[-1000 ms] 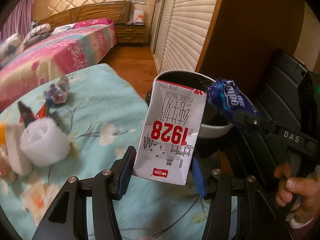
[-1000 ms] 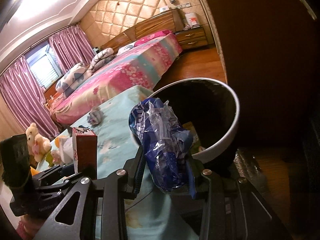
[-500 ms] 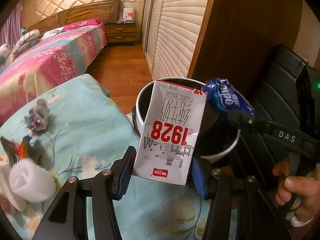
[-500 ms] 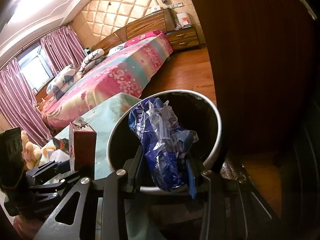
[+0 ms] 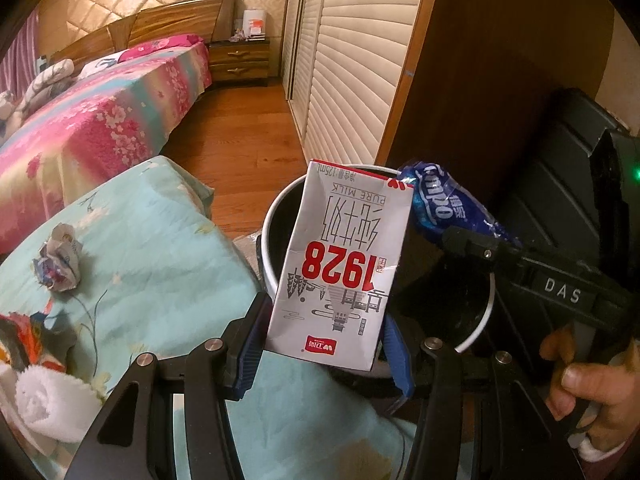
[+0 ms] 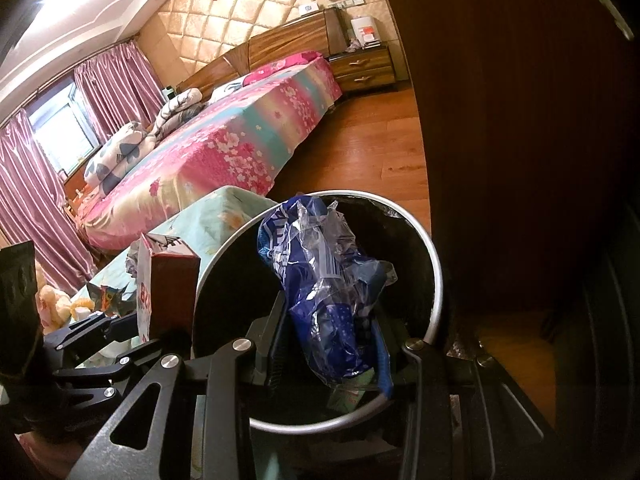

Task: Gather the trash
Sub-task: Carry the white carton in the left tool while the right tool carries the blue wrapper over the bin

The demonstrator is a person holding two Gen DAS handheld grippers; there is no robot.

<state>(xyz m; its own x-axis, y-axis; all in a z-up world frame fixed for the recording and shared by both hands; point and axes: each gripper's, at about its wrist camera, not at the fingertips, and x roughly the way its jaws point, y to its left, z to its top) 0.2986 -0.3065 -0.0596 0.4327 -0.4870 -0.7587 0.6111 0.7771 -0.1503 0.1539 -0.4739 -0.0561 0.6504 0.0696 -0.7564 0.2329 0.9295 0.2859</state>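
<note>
Left tongs [image 5: 324, 344] clamp milk carton [image 5: 340, 264]; right tongs [image 6: 328, 344] clamp blue wrapper [image 6: 320, 280], both over bin [image 5: 272, 240]. Unreleased; crumpled paper [image 5: 58, 258] remains beside bin.

Warm, yellowish indoor light fills the room, dim overall. In the right wrist view a ceiling strip [image 6: 92, 4] blows out to white glare, and the window [image 6: 60, 128] glows pale. The floor [image 5: 240, 136] carries a soft sheen. The bin [image 6: 434, 264] interior is near black, and so is the wardrobe side [image 6: 520, 120]. Fisheye bending curves the walls; the corners vignette to black. The nearest claw parts look slightly soft.
</note>
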